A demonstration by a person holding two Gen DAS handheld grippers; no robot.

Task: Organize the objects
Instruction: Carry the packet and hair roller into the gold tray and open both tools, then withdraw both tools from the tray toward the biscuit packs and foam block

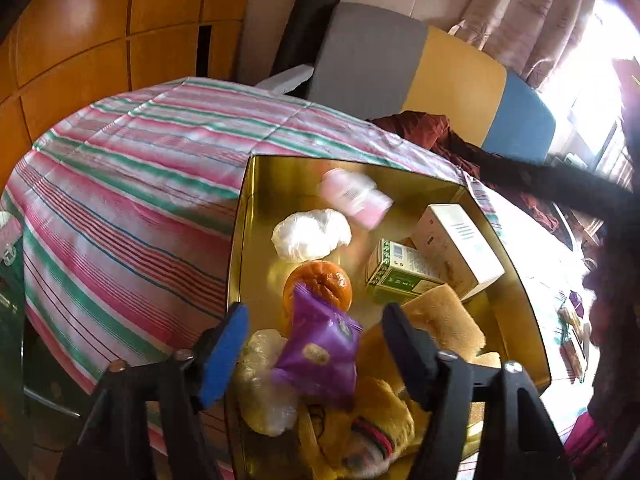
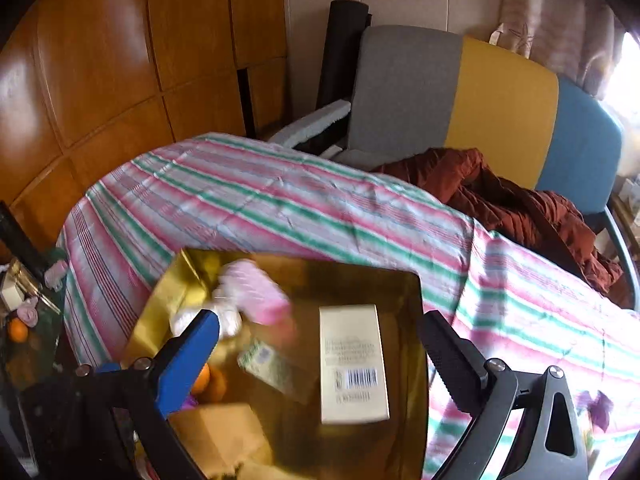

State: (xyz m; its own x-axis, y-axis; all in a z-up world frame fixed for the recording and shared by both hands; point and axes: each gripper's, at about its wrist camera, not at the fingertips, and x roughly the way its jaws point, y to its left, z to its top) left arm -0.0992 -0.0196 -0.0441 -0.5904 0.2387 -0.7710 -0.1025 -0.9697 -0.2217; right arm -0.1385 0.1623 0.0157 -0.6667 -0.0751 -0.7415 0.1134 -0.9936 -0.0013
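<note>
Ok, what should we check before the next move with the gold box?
1. Left gripper open: ok, fingers spread wide.
2. Purple packet let go: cannot tell; it sits between the fingers, touching neither that I can see.
3. Right gripper empty: ok, open above the gold box.
4. Things inside the box: ok for the orange, pink bottle, white box and green box.
5. Plush toy fully inside: cannot tell, its lower part is hidden.

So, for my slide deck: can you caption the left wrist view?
Open left gripper above a gold tray holding a purple packet, orange, boxes and a plush toy.
</note>
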